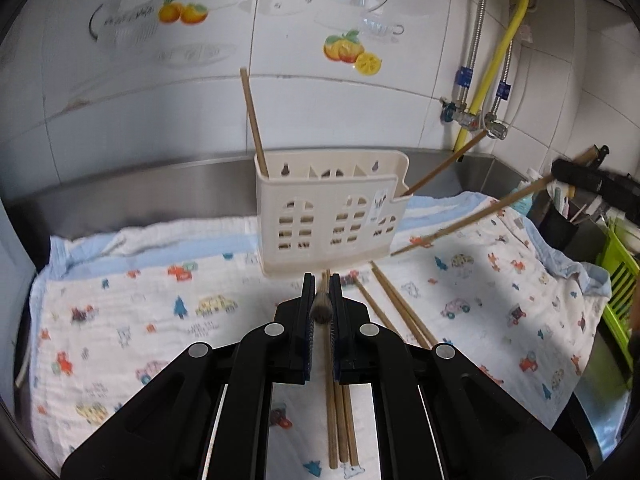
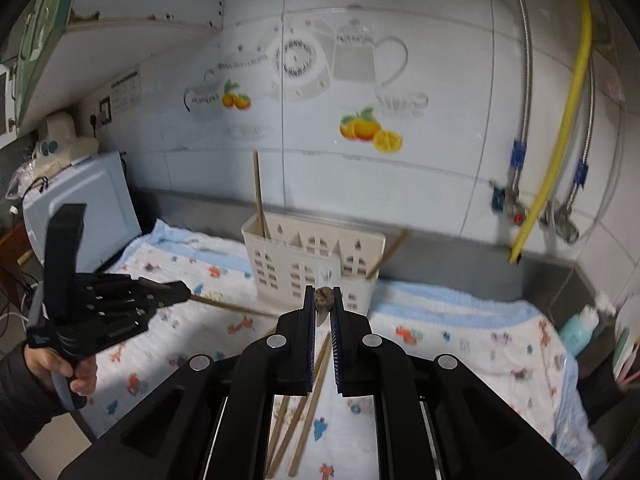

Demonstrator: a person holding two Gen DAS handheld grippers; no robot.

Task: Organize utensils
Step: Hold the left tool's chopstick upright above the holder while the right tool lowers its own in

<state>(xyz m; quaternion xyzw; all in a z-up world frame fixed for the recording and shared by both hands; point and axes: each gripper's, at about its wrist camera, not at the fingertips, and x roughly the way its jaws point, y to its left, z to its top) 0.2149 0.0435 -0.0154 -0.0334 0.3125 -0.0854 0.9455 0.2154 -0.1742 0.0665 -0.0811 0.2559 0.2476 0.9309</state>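
A cream utensil holder (image 1: 328, 216) (image 2: 312, 264) stands on the patterned cloth near the back wall. One chopstick (image 1: 252, 120) (image 2: 259, 196) stands in its left compartment. Another chopstick (image 1: 440, 168) (image 2: 392, 252) leans out of its right end. My left gripper (image 1: 320, 280) (image 2: 182, 290) hovers in front of the holder, shut on a chopstick (image 1: 321, 308) (image 2: 232, 307). My right gripper (image 2: 323, 292) (image 1: 556, 170) is also lifted above the cloth, shut on its own chopstick (image 2: 323, 300) (image 1: 480, 216). Several loose chopsticks (image 1: 340, 420) (image 2: 304, 400) lie on the cloth beneath the grippers.
The cloth (image 1: 160, 320) covers a steel counter with a raised back edge. A white appliance (image 2: 80, 208) stands at the left end. A blue bottle (image 2: 580, 328), a green rack (image 1: 620, 280) and wall pipes with valves (image 1: 472, 116) crowd the right side.
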